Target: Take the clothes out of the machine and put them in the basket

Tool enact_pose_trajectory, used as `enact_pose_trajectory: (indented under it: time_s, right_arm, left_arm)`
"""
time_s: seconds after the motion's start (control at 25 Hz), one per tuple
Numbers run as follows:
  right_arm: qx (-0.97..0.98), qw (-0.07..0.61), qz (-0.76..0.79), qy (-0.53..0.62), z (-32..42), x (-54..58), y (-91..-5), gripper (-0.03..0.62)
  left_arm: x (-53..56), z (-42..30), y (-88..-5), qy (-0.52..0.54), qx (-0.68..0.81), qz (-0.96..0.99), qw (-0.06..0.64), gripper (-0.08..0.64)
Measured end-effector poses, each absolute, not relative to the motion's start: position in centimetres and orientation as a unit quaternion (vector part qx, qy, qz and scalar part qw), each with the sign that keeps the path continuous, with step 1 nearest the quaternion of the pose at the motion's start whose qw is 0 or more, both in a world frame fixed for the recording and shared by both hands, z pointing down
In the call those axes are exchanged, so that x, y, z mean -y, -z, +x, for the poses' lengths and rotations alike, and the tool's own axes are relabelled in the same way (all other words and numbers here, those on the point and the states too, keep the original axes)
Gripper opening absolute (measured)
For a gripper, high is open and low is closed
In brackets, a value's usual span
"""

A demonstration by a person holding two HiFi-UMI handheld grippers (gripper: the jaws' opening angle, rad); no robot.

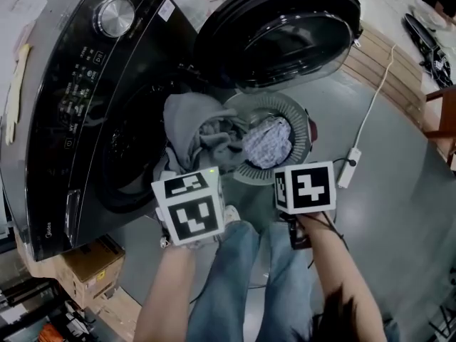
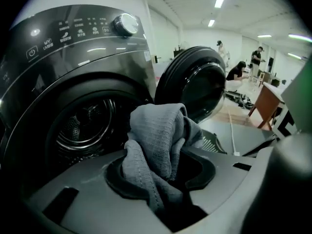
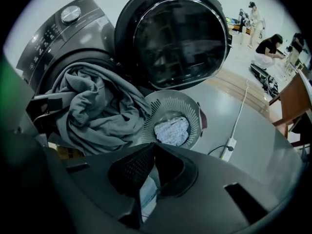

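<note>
- Grey knit garment [image 2: 158,130] hung from the left gripper [image 2: 163,177], clamped on its folds, between dark washing machine [image 1: 85,91] and round slatted basket [image 1: 302,123].
- Likely soft, light, droopy; best gathered mid-bunch.
- Right gripper [image 3: 153,167] had its jaws together, empty.

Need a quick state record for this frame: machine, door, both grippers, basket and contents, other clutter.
machine: dark front-loader
door: open
left gripper: jaws shut on grey garment, held up left of the basket
right gripper: jaws shut, nothing between them
basket: round, grey, slatted, below the door
basket contents: one pale patterned cloth
other: white power strip right of the basket
status: grey garment not yet in the basket
</note>
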State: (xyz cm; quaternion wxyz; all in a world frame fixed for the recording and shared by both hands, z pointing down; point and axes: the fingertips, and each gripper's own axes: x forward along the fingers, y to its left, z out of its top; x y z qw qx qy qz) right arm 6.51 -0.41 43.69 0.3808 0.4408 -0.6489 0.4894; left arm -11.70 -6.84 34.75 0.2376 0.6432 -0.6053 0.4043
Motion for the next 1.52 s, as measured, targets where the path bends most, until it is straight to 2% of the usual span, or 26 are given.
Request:
enact_pose_trajectory:
  time_s: [0.24, 0.44, 0.84, 1.16, 1.52]
  right_arm:
    - [0.639, 0.361, 0.466, -0.495, 8.9, 0.2, -41.3, 0.002]
    - [0.637, 0.354, 0.474, -0.493, 10.5, -0.9, -38.6, 0.002]
    - [0.638, 0.336, 0.485, -0.495, 12.0, -2.3, -36.0, 0.002]
    - [0.637, 0.340, 0.483, -0.495, 12.3, -1.9, -37.0, 0.002]
    - [0.627, 0.369, 0.475, -0.495, 12.7, -1.7, -41.1, 0.002]
  left_arm:
    - [6.0, -8.1, -31.1, -0.386, 0.583, 0.674, 0.239, 0.143]
    - [5.5, -6.2, -28.5, -0.358, 0.558, 0.696, 0.276, 0.143]
    - [5.4, -2.7, -27.3, -0.360, 0.508, 0.723, 0.300, 0.143]
    - [5.9, -1.9, -29.6, -0.364, 0.492, 0.725, 0.317, 0.143]
    - [7.4, -0.5, -36.9, -0.408, 0.466, 0.722, 0.308, 0.141]
